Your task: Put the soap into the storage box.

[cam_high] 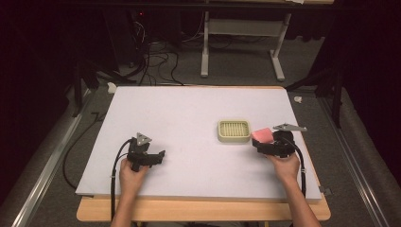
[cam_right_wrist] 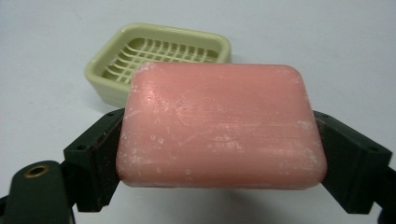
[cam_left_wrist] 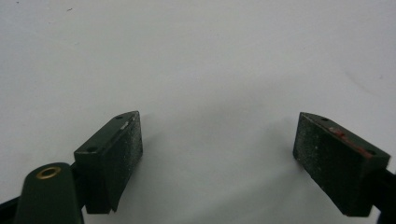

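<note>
Pink soap (cam_right_wrist: 222, 126) sits clamped in the right gripper (cam_right_wrist: 219, 149); the dish (cam_right_wrist: 159, 58) lies just ahead, so lowering it in seems next. Left gripper (cam_left_wrist: 217, 154) gapes wide, empty.

surface: white table (cam_high: 189, 123) | on it: pale green soap dish (cam_high: 233, 131), right of centre

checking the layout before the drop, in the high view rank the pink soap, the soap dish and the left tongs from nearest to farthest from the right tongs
1. Pink soap: clamped in the right tongs, at the table's right side.
2. Soap dish: just left of the soap, empty, apart from it.
3. Left tongs: far across the white table, at its left near side, open with nothing in them.
</note>
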Demonstrator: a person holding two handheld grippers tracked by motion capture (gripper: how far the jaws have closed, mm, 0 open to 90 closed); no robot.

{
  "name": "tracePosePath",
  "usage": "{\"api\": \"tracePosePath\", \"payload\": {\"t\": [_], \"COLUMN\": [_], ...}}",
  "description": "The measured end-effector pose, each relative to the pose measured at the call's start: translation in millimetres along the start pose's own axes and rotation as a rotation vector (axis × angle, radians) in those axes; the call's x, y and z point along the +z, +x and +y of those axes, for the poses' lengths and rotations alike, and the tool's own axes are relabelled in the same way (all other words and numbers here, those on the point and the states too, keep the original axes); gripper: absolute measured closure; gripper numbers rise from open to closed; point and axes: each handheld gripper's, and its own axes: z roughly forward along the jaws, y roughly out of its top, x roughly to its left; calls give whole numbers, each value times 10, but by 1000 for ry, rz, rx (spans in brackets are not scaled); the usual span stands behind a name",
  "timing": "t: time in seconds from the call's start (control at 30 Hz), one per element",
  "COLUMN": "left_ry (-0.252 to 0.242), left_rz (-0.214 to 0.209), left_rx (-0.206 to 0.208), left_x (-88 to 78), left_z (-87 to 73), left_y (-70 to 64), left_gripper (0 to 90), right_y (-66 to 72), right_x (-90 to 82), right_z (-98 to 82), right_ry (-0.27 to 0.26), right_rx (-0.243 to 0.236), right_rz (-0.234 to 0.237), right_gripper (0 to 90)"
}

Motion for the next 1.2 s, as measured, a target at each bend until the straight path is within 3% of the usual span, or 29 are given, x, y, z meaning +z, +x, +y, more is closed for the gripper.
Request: {"api": "tracePosePath", "payload": {"t": [0.3, 0.6, 0.7, 1.2], "left_ry": [2, -2, -1, -3], "left_rz": [-1, 0, -1, 0], "left_rx": [0, -4, -3, -4], "left_x": [-1, 1, 0, 2], "left_z": [0, 0, 0, -1], "left_y": [0, -2, -1, -2], "left_gripper": [164, 164, 163, 163], "right_y": [217, 425, 458, 495], "right_x": [-1, 95, 138, 347], "right_z": [102, 224, 255, 394], "right_ry": [-6, 11, 15, 46], "right_rx": [-45, -92, -106, -78], "right_rz": [58, 78, 77, 56], "right_gripper": [137, 137, 137, 137]}}
